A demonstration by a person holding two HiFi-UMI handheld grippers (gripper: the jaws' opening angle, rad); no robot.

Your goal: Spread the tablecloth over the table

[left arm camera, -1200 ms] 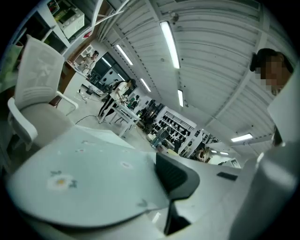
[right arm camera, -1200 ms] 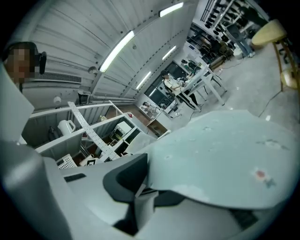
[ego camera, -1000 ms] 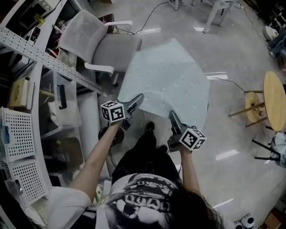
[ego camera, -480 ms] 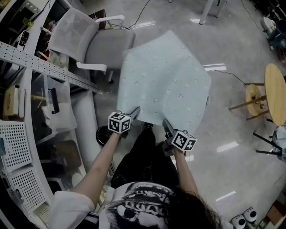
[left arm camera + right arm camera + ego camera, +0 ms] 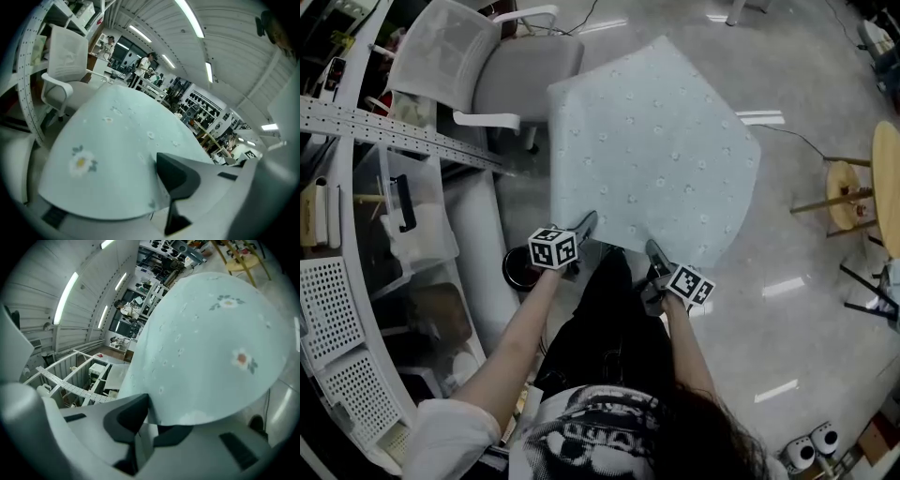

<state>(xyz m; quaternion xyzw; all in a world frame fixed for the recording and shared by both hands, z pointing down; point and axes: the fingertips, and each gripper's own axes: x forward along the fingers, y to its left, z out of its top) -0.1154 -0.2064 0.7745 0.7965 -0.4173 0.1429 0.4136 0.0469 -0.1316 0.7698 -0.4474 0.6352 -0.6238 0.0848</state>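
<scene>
The tablecloth (image 5: pixel 647 150), pale green with small daisies, billows wide and nearly flat ahead of me above the floor; whatever lies beneath it is hidden. My left gripper (image 5: pixel 586 223) pinches its near edge on the left, jaws closing with the hem between the pads. My right gripper (image 5: pixel 654 248) pinches the near edge on the right, jaws easing open with cloth still between them. In the left gripper view the tablecloth (image 5: pixel 112 150) domes away from the left gripper (image 5: pixel 157 194). In the right gripper view the tablecloth (image 5: pixel 211 357) arches off the right gripper (image 5: pixel 150 420).
A grey office chair (image 5: pixel 487 75) stands just left of the cloth's far side. A metal shelving rack (image 5: pixel 394 136) and white perforated baskets (image 5: pixel 337 319) line the left. A round wooden table (image 5: pixel 889 187) and stool (image 5: pixel 844 183) stand at right. A cable (image 5: pixel 792 136) crosses the glossy floor.
Both grippers have dropped lower and drawn in toward my legs. The cloth has come down with them and spread out wider and flatter.
</scene>
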